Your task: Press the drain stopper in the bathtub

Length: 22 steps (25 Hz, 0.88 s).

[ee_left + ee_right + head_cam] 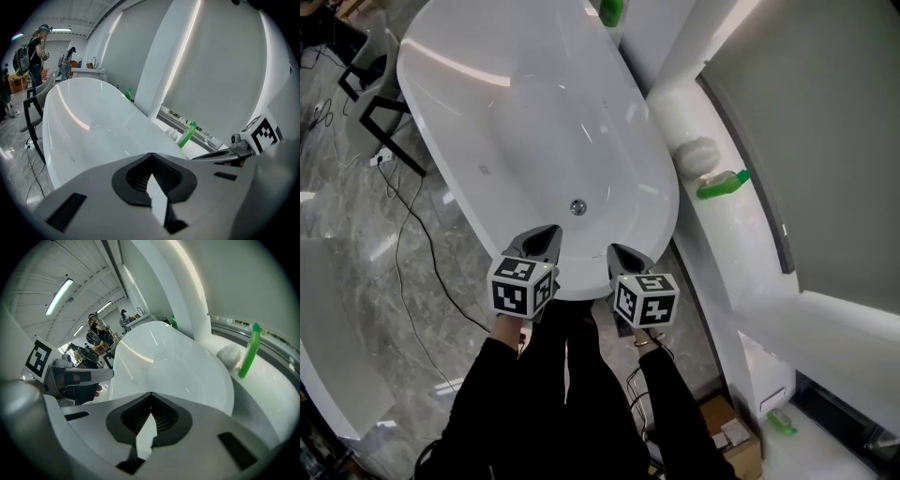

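Note:
A white oval bathtub (469, 66) fills the head view, and its small round metal drain stopper (577, 207) sits in the bottom near the near end. My left gripper (551, 231) hovers over the near rim, just below and left of the stopper, jaws shut and empty. My right gripper (617, 249) is beside it, below and right of the stopper, also shut and empty. In the left gripper view the shut jaws (151, 154) point along the tub (84, 122). The right gripper view shows its closed jaws (151, 393) over the tub (173, 366). The stopper is hidden in both gripper views.
On the white ledge (741, 244) right of the tub lie a green bottle (722, 184) and a white lump (698, 155). Another green bottle (610, 11) stands at the far end. A black chair (380, 98) and cables (412, 253) are on the floor left. A cardboard box (731, 441) sits lower right.

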Motion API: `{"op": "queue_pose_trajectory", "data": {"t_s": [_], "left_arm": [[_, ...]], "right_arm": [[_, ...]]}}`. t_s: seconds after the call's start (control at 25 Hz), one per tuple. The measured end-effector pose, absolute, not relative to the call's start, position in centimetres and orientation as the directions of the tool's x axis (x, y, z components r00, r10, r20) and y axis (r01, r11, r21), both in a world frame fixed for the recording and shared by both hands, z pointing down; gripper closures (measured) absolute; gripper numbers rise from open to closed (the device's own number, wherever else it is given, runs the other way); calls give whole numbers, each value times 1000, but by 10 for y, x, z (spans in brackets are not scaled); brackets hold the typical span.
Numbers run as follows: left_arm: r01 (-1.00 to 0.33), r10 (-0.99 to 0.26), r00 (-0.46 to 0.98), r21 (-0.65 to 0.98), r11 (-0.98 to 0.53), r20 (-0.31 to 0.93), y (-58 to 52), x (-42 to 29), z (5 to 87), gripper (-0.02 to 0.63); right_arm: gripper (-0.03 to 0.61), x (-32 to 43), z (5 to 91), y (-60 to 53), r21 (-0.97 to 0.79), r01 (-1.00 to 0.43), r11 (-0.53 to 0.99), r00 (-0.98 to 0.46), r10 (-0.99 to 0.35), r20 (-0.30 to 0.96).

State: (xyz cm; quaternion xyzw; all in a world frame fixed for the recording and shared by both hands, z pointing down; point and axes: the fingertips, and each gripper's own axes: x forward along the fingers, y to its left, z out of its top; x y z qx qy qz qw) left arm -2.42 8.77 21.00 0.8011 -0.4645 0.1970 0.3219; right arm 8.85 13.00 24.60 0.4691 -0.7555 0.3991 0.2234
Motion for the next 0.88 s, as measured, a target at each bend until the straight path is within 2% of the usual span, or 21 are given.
{"op": "queue_pose_trajectory", "data": {"t_s": [0.88], "left_arm": [[-853, -497, 520, 396, -339, 695, 22, -22, 353, 606]], "right_arm": [[577, 70, 380, 70, -376, -899, 224, -436, -406, 803]]}}
